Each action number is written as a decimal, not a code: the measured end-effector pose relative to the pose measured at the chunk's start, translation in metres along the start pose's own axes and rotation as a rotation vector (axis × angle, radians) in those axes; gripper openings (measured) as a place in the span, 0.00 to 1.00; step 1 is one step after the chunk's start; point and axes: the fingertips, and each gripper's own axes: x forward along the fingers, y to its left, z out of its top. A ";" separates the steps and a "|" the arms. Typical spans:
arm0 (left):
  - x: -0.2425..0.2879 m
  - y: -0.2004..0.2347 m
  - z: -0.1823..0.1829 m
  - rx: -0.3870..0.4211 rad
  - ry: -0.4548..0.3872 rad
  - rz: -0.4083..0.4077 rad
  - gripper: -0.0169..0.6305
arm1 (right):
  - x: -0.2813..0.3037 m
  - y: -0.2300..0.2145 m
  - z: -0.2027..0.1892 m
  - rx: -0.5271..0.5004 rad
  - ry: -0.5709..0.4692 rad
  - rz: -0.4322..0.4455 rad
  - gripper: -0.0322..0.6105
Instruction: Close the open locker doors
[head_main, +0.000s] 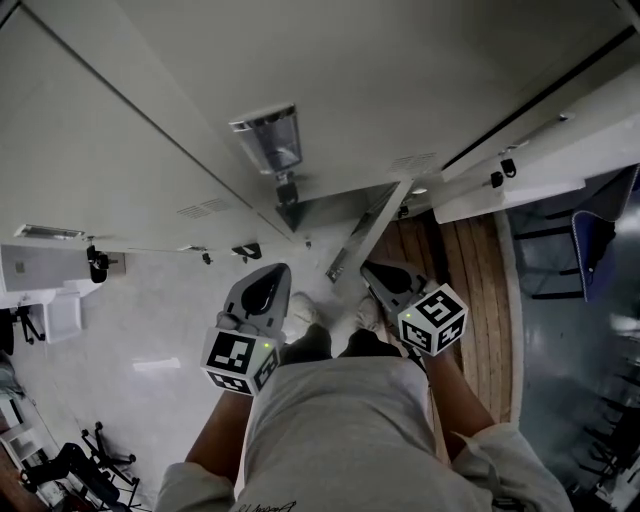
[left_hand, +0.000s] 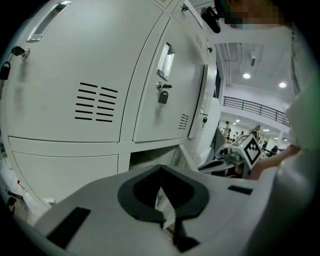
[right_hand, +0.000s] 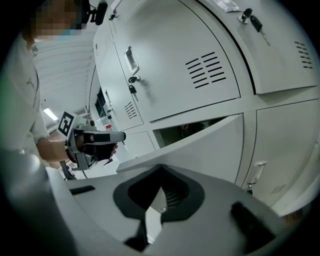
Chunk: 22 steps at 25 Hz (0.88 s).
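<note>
Open locker door (head_main: 362, 228) — just ahead, between left gripper (head_main: 271, 276) and right gripper (head_main: 375, 272).

Locker doors (left_hand: 65, 90) look like smooth, satin painted metal; the pale floor (head_main: 150, 340) is glossy, the planks (head_main: 480, 290) wood, the person's garment (head_main: 340, 440) matt grey cloth

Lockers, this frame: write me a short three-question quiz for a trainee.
1. True or false: the lower door is open.
2. The right gripper holds: A a key, B the door, C nothing.
3. How do the jaws of the left gripper stand?
Key: 1 true; 2 C; 3 together, empty.
</note>
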 end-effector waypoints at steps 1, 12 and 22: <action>0.000 0.002 0.001 0.003 0.001 -0.005 0.05 | 0.002 0.001 0.001 0.002 -0.003 -0.005 0.09; -0.004 0.025 0.005 0.042 0.010 -0.048 0.05 | 0.023 0.003 0.013 0.020 -0.041 -0.052 0.09; -0.012 0.039 0.005 0.045 0.012 -0.059 0.05 | 0.042 0.002 0.025 0.017 -0.058 -0.064 0.09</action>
